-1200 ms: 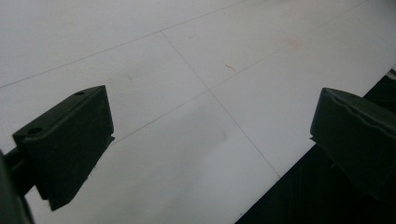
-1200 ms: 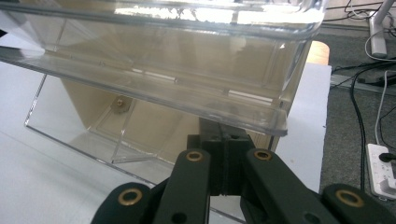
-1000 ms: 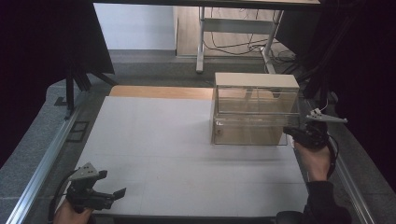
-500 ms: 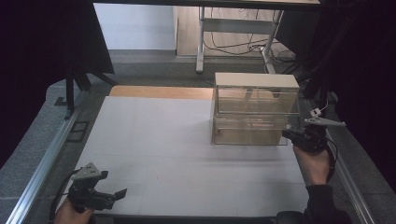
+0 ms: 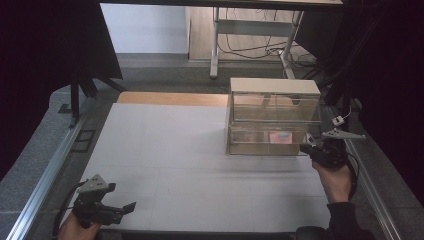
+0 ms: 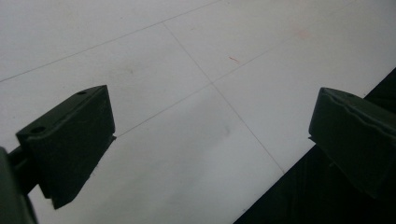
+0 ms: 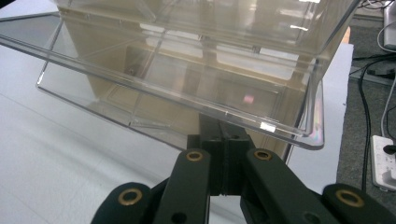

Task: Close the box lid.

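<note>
1. White tabletop [image 5: 190,165], wide flat sheet with thin seam lines.
2. Clear plastic two-drawer cabinet with beige frame [image 5: 274,116] at the table's far right; lower clear drawer [image 7: 177,88] stands pulled out a bit.
3. Right gripper [image 5: 311,148] at the drawer's front right corner, jaws pressed together on its front lip.
4. Left gripper [image 5: 122,210] at near-left table edge, jaws wide apart, holding nothing.

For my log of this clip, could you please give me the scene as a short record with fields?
surface: white table
main thing: clear drawer unit, far right of table
lower drawer: pulled partly out
right gripper: jaws closed at the drawer's front edge
left gripper: jaws wide apart, over bare table at the near left
inside drawer: something pinkish, too blurred to name
</note>
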A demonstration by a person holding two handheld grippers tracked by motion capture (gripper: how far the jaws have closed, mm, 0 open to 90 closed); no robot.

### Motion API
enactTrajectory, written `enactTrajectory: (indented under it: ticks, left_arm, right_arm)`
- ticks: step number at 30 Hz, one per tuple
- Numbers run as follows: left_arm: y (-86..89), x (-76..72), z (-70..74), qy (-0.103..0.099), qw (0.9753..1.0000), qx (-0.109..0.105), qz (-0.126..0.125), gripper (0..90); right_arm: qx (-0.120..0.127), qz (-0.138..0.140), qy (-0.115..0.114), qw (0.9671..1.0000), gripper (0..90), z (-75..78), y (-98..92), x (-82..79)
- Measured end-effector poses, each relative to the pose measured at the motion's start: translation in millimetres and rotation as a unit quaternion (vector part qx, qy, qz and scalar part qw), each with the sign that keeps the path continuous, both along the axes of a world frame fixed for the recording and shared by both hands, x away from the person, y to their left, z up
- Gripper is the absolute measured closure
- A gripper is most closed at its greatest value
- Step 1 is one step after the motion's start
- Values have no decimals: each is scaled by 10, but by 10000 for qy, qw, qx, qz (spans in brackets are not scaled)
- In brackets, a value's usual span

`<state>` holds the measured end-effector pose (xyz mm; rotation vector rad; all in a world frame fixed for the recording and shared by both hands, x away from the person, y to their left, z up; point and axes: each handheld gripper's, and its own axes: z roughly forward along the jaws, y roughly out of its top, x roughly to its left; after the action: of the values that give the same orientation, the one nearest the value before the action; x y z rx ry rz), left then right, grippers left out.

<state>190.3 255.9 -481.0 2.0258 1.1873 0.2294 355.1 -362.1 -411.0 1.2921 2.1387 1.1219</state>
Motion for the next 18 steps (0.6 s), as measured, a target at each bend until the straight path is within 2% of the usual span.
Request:
enactTrajectory:
  ticks: [18]
  left_arm:
    - [0, 1, 1, -5, 10000, 15, 20, 7]
  right_arm:
    - [-194, -76, 264, 9994, 898, -235, -28, -5]
